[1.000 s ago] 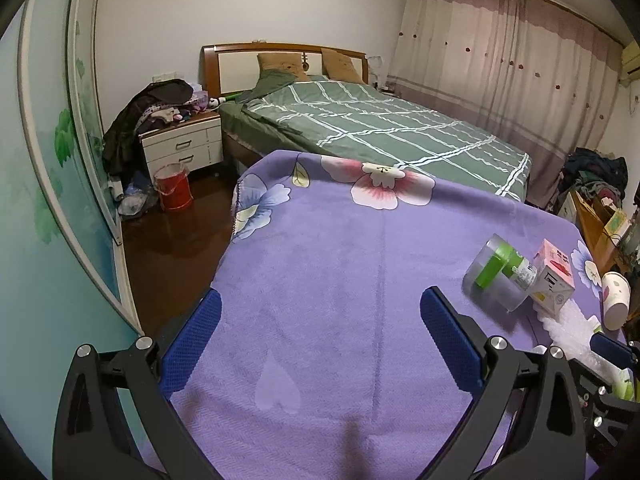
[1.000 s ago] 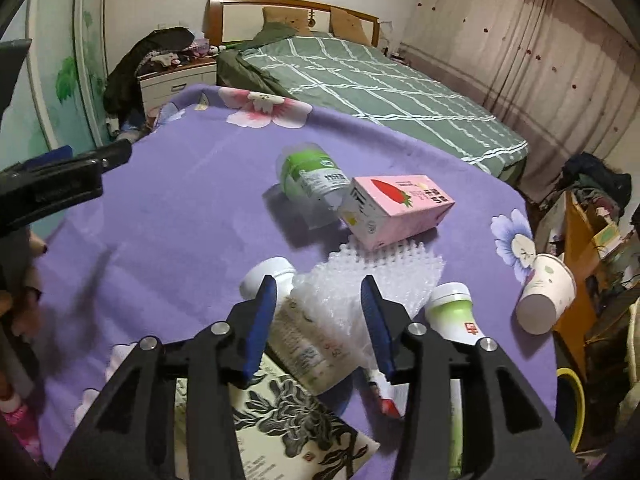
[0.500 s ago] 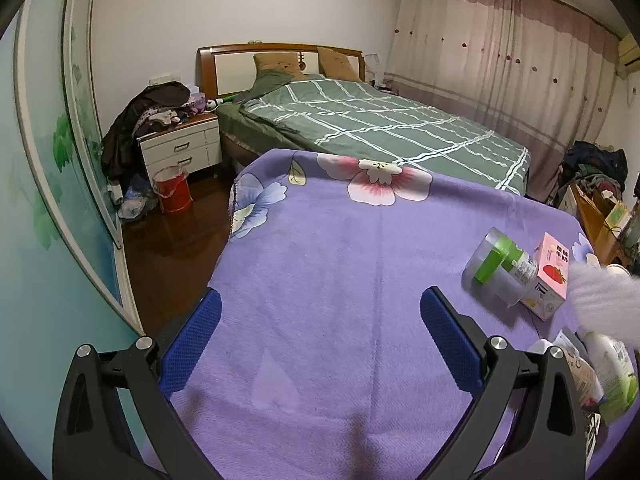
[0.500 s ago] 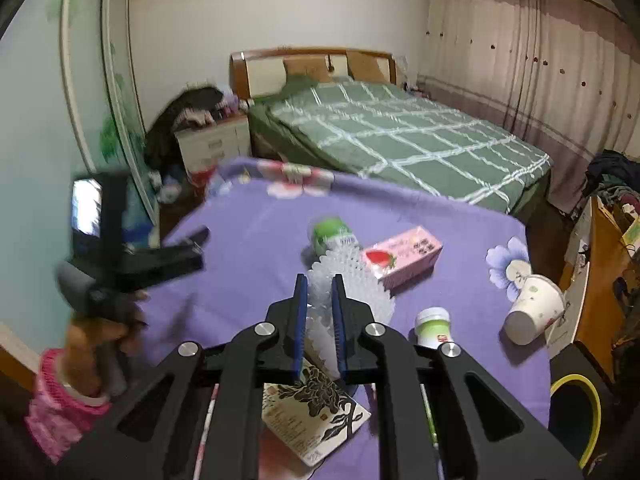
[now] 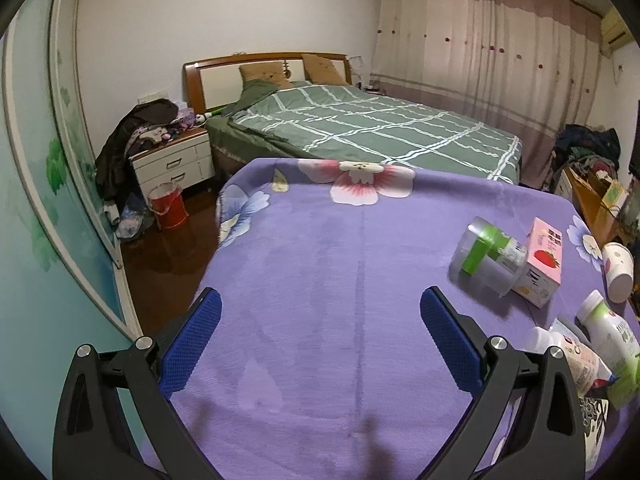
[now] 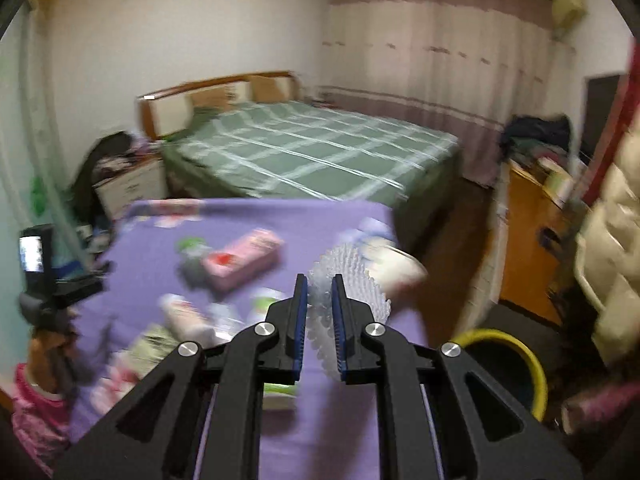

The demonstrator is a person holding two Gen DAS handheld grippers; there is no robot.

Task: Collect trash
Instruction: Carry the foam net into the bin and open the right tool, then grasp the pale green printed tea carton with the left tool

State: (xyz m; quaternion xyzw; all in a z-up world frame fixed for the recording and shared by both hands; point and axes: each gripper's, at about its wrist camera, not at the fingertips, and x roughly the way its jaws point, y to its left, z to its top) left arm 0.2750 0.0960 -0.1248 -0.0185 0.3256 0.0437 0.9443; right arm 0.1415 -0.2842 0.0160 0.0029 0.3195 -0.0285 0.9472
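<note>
My right gripper (image 6: 319, 286) is shut on a white foam fruit net (image 6: 352, 280) and holds it in the air above the right side of the purple table (image 6: 320, 420). A yellow-rimmed bin (image 6: 516, 360) stands on the floor just right of the table. My left gripper (image 5: 320, 308) is open and empty, low over the bare purple cloth (image 5: 320, 264). Trash lies at the table's right: a clear jar with a green label (image 5: 486, 256), a pink strawberry carton (image 5: 542, 260), a paper cup (image 5: 618, 266) and white bottles (image 5: 610, 332).
A green checked bed (image 5: 368, 132) stands behind the table. A nightstand (image 5: 172, 164) and a red bucket (image 5: 168, 204) are at the left by the wall. A wooden cabinet (image 6: 528, 240) and a cream coat (image 6: 612, 248) are at the right. The right wrist view is blurred.
My right gripper closed on the foam net, lifted it off the table and swung right toward the yellow-rimmed bin. My left gripper has stayed open and nearly still.
</note>
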